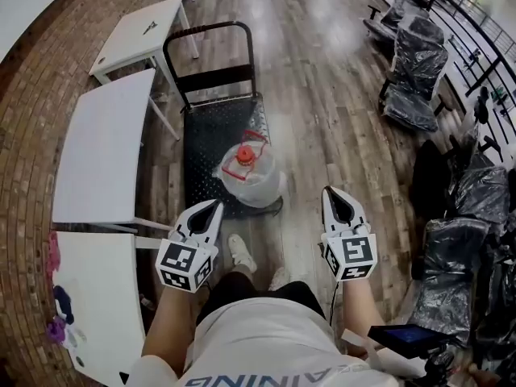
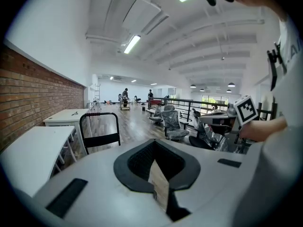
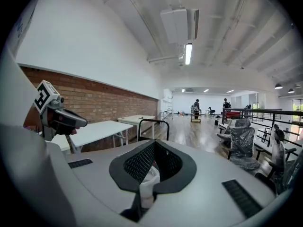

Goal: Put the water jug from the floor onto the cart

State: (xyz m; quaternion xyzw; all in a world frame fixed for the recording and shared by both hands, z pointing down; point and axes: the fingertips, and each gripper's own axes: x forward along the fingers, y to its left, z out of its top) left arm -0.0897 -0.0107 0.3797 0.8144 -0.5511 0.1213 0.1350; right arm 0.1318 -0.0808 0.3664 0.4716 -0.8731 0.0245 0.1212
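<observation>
The clear water jug with a red cap stands upright on the black deck of the cart, at its near right corner. The cart's black handle rises at the far end and also shows in the left gripper view and in the right gripper view. My left gripper is held this side of the cart's near left corner, jaws together and holding nothing. My right gripper hangs to the right of the jug, apart from it, jaws shut and empty. Neither touches the jug.
White tables line the brick wall on the left, with another farther off. Plastic-wrapped office chairs and a black railing fill the right side. The person's shoes stand just behind the cart. Wooden floor lies between.
</observation>
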